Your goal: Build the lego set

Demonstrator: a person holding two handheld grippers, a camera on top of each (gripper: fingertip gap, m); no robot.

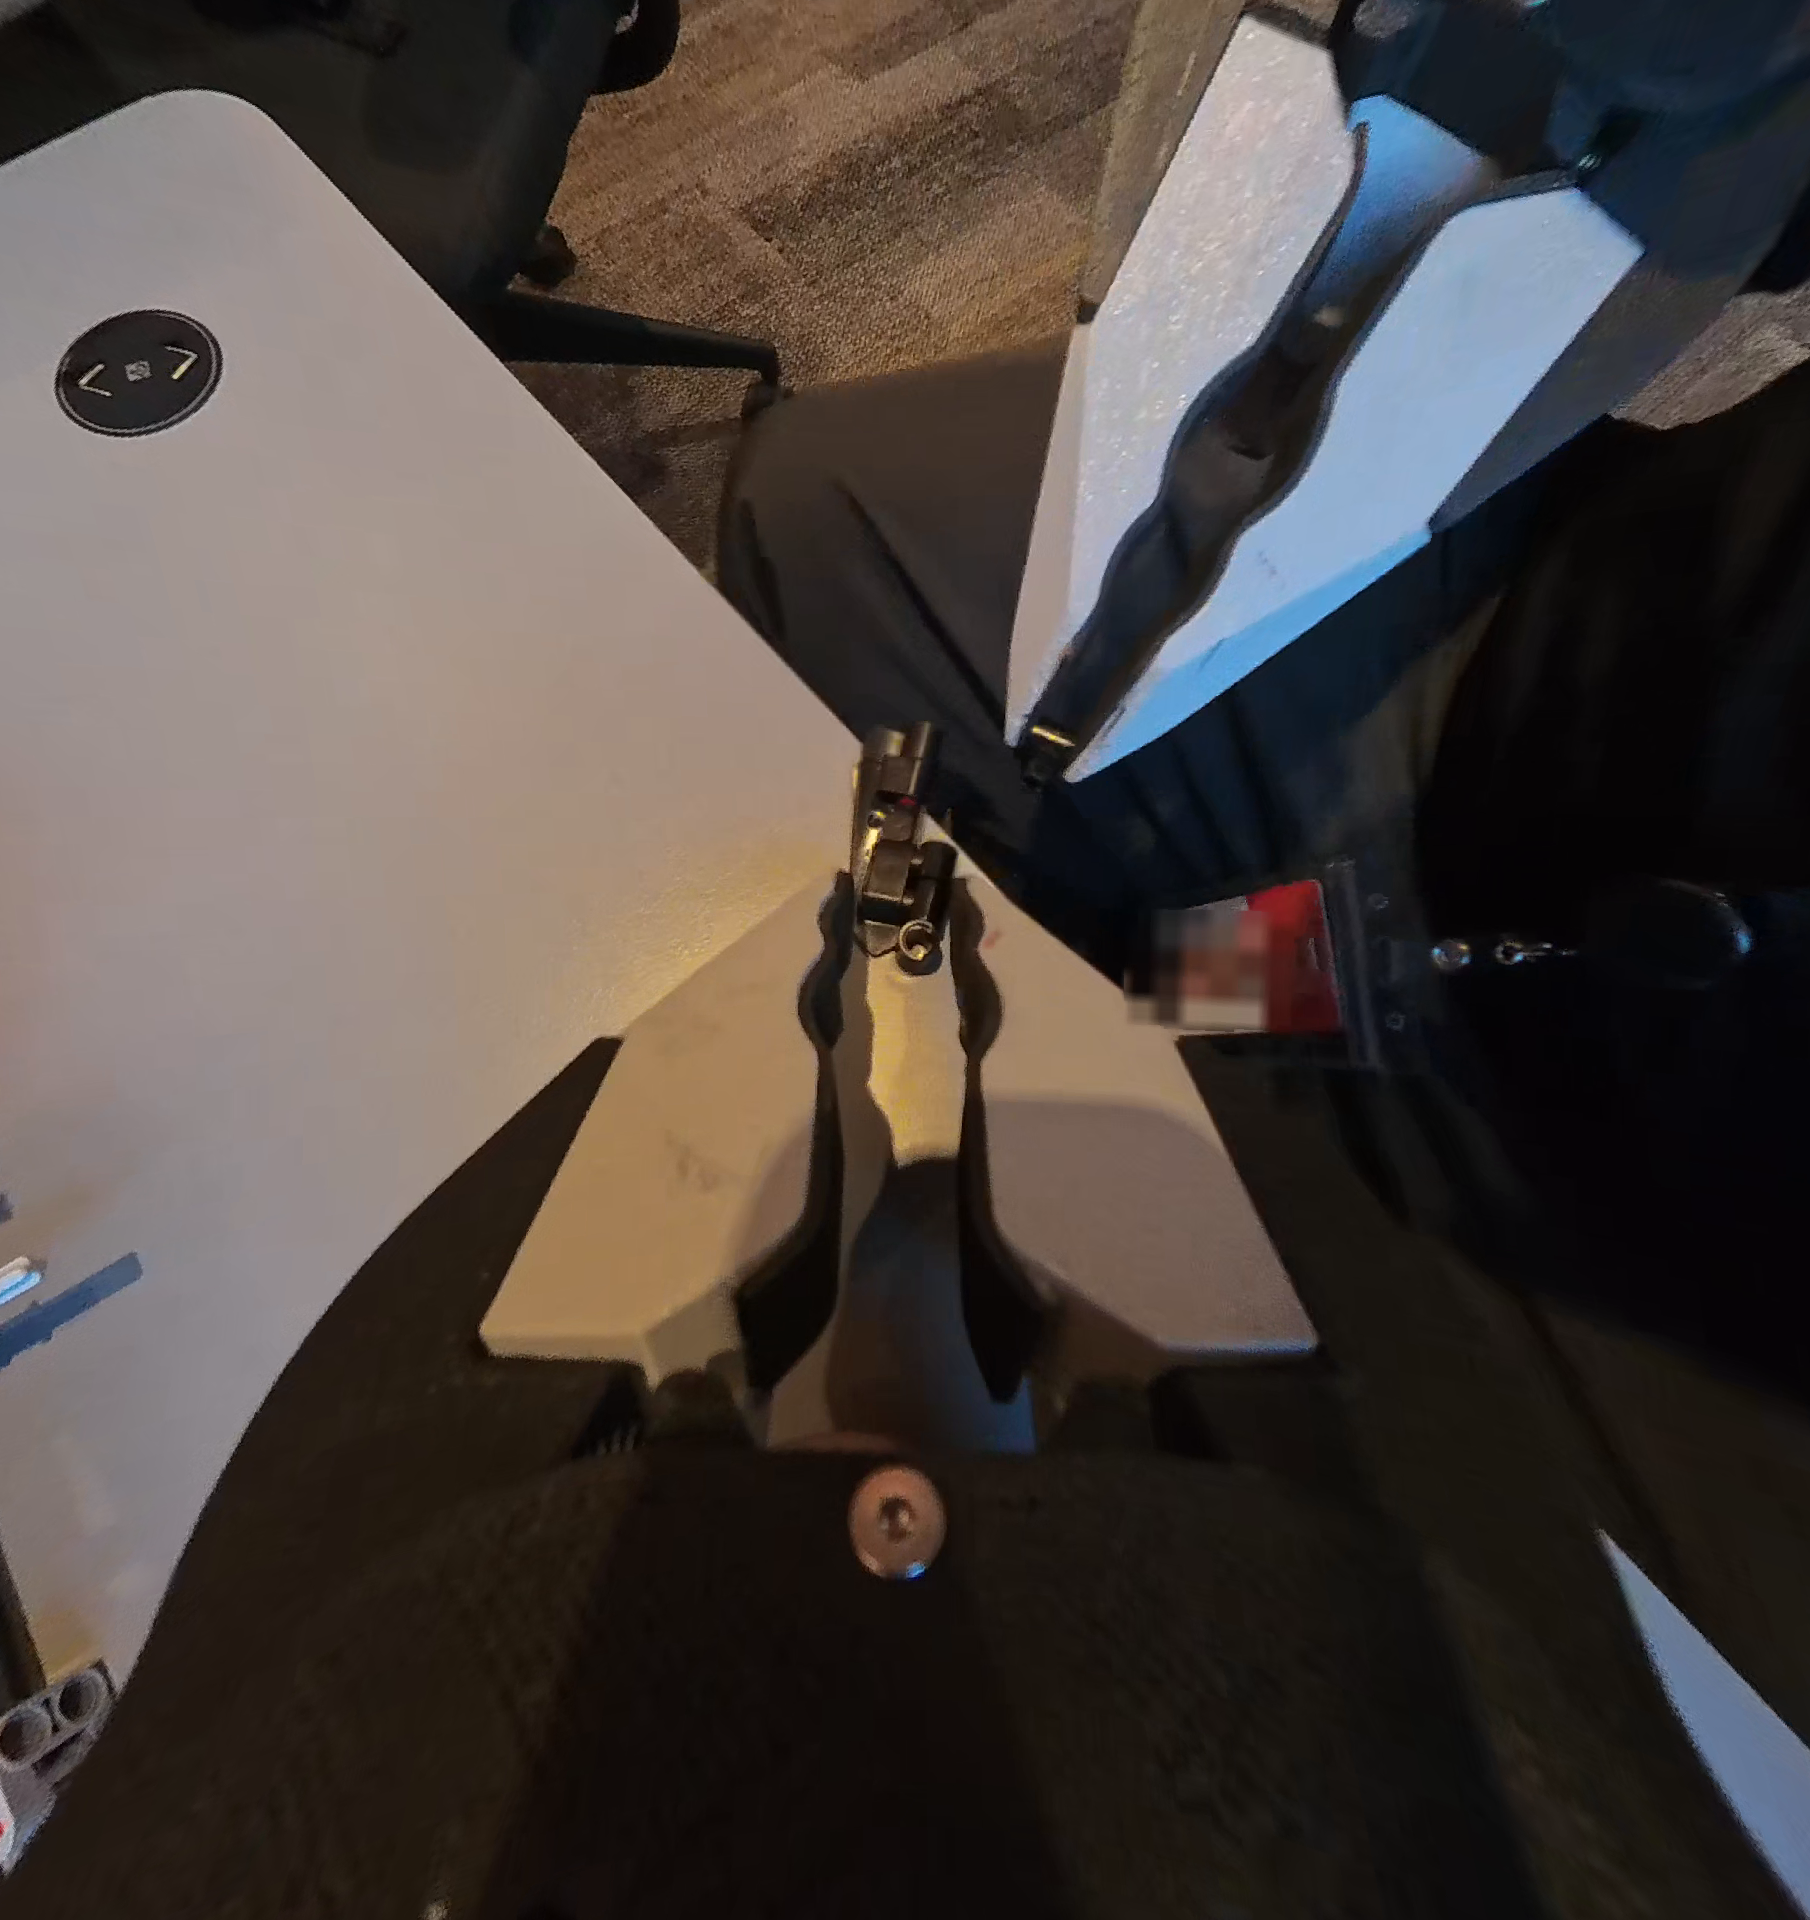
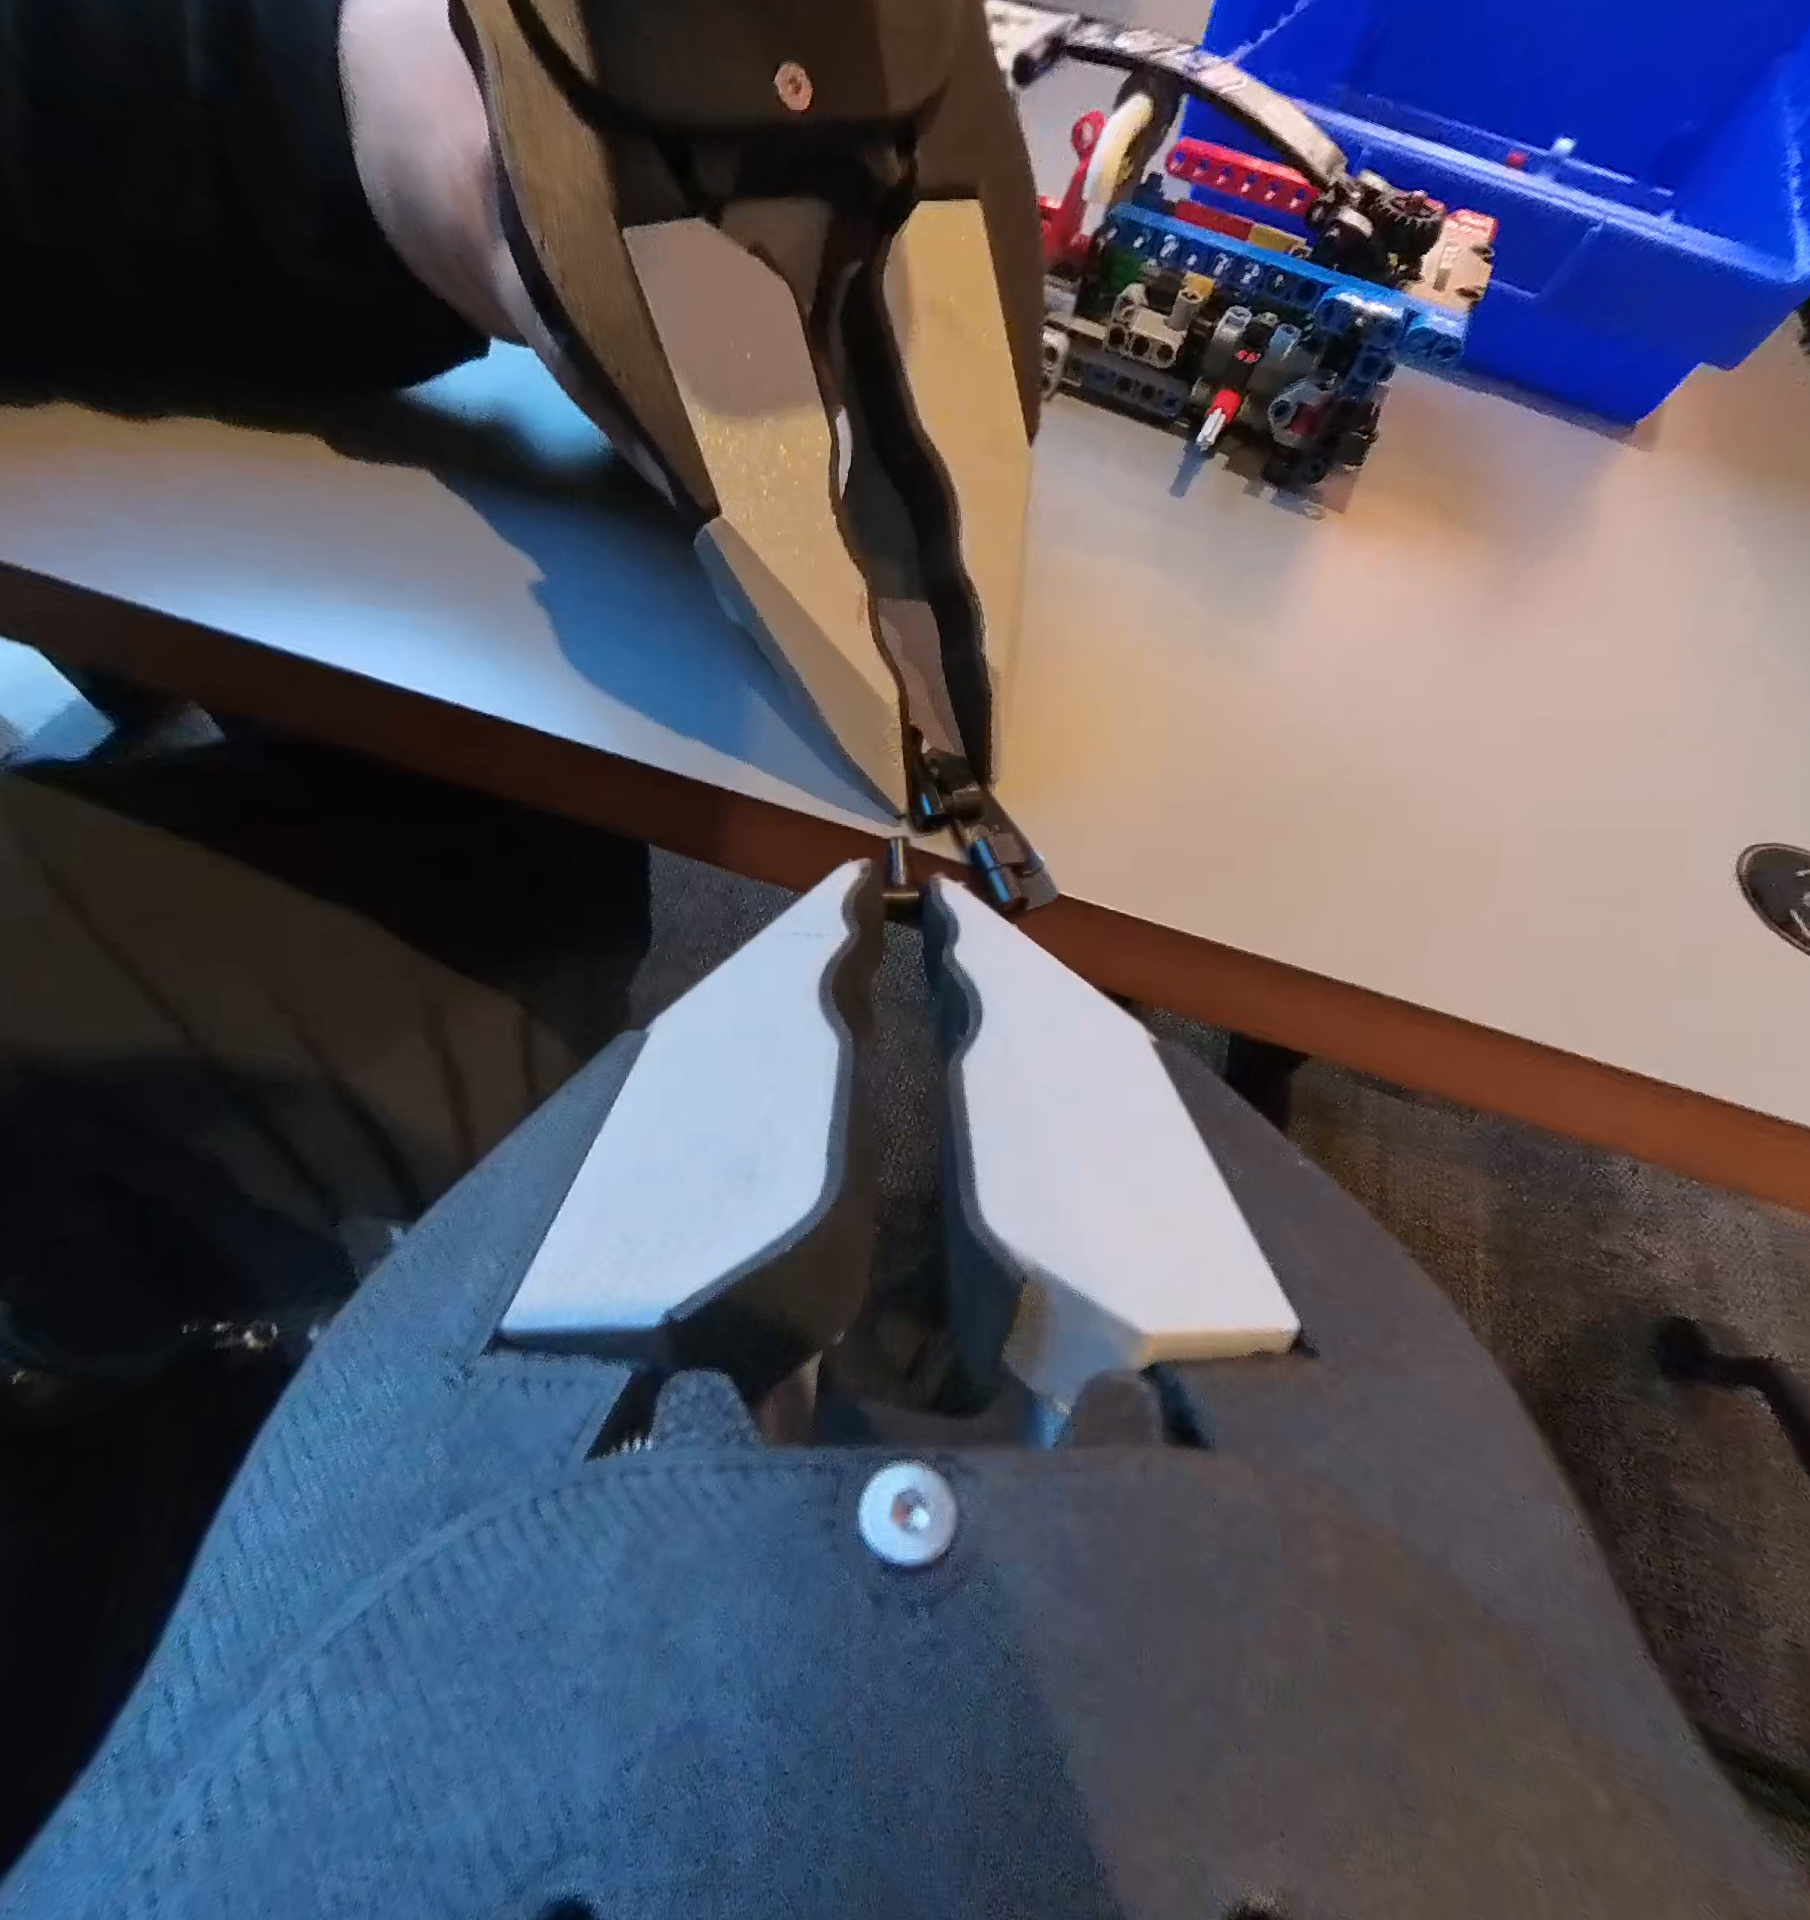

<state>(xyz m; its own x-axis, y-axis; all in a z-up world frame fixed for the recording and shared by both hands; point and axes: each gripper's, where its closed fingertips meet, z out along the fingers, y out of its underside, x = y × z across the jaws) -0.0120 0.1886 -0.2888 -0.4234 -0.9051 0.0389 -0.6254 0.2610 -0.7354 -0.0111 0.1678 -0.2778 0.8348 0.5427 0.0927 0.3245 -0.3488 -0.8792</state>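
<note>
My left gripper [image 1: 896, 920] is shut on a small black Lego connector piece [image 1: 896, 831] and holds it in the air over the table's edge. It comes in from the top of the right wrist view [image 2: 948, 774], with the connector [image 2: 974, 826] sticking out of its tips. My right gripper [image 2: 896, 888] is shut on a short black pin [image 2: 896, 868], tip to tip with the left one. The pin's end is right beside the connector; I cannot tell if they touch. The right gripper shows at the upper right of the left wrist view [image 1: 1046, 753].
The part-built Lego model [image 2: 1265, 301], with blue, red and grey beams, stands on the white table [image 2: 1400, 675] in front of a blue bin [image 2: 1607, 208]. A black round disc [image 2: 1805, 904] is set in the tabletop. Carpet floor lies below the table edge. A person's dark sleeve is at upper left. Only a small space, under 4 cm, lies between the two pairs of fingers.
</note>
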